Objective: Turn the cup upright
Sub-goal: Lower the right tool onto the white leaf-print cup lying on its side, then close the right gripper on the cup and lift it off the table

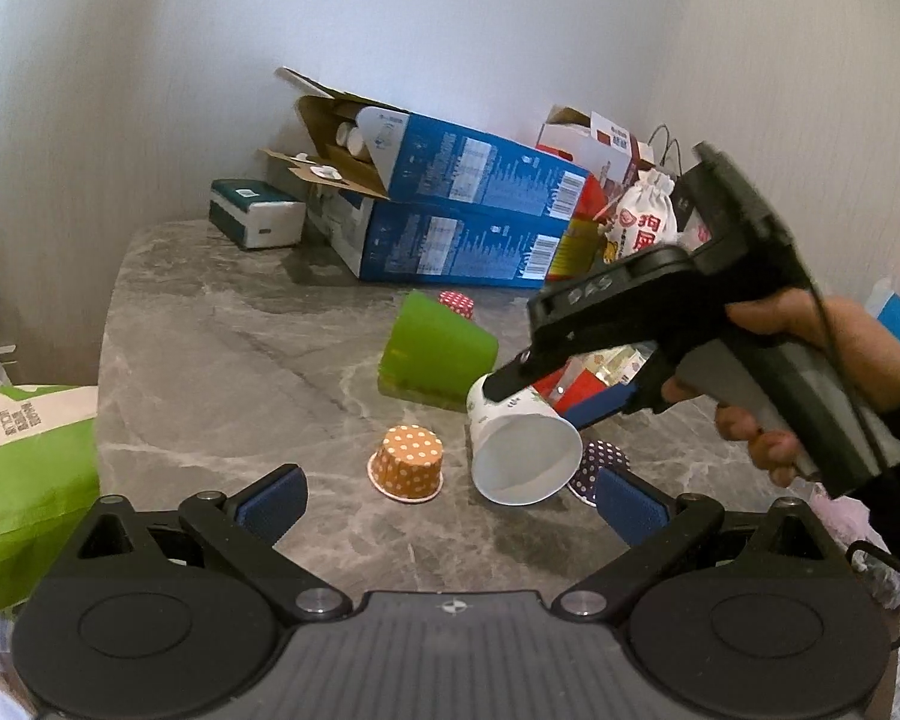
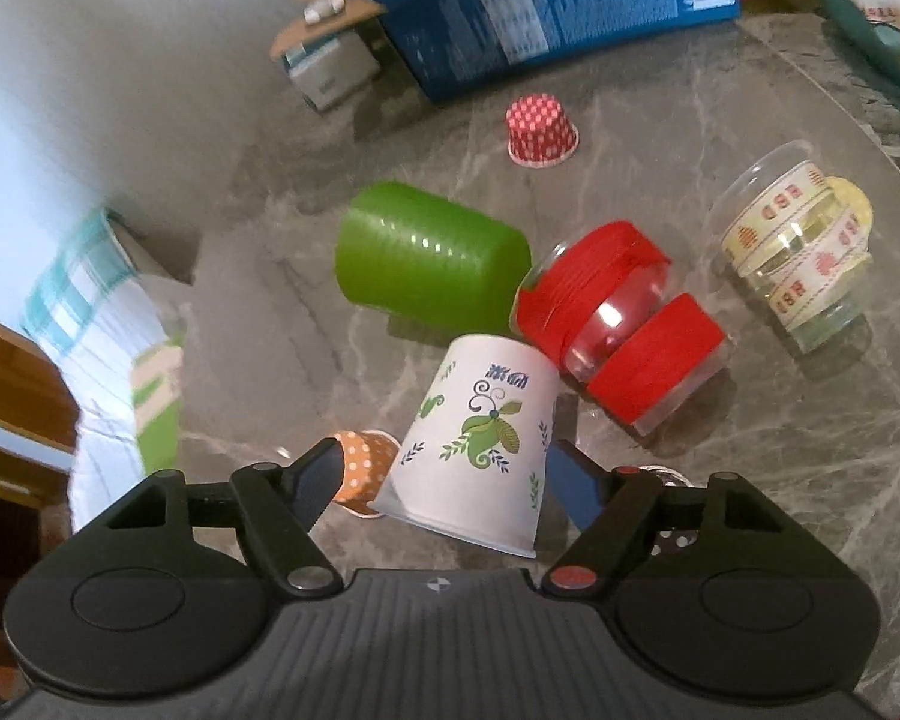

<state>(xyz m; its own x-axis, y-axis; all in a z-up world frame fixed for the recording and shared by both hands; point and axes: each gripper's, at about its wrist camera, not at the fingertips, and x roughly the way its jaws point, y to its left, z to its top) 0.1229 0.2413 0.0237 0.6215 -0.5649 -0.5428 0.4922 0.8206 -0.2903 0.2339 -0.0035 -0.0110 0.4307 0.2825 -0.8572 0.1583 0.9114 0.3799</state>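
Lying tilted with its wide mouth raised toward the cameras, the white paper cup (image 2: 477, 444) printed with green leaves sits between the 2 blue-padded fingers of the right gripper (image 2: 444, 483). In the left wrist view a dark finger presses on the cup's upper wall near its base, and in the right wrist view the pads flank both sides, so the gripper looks clasped on the cup, though the contact on the left pad is hard to confirm. The cup's base points toward a green cup (image 2: 429, 261) lying on its side on the grey marble table (image 2: 810, 480), just beside a clear cup wrapped in red bands (image 2: 621, 324). An orange dotted cupcake liner (image 1: 407, 463) stands upside down just left of the paper cup. A red dotted liner (image 2: 541, 132) sits farther back, near blue cartons (image 1: 450, 204). The left gripper (image 1: 450, 501) hovers low with its fingers spread wide, grasping nothing.
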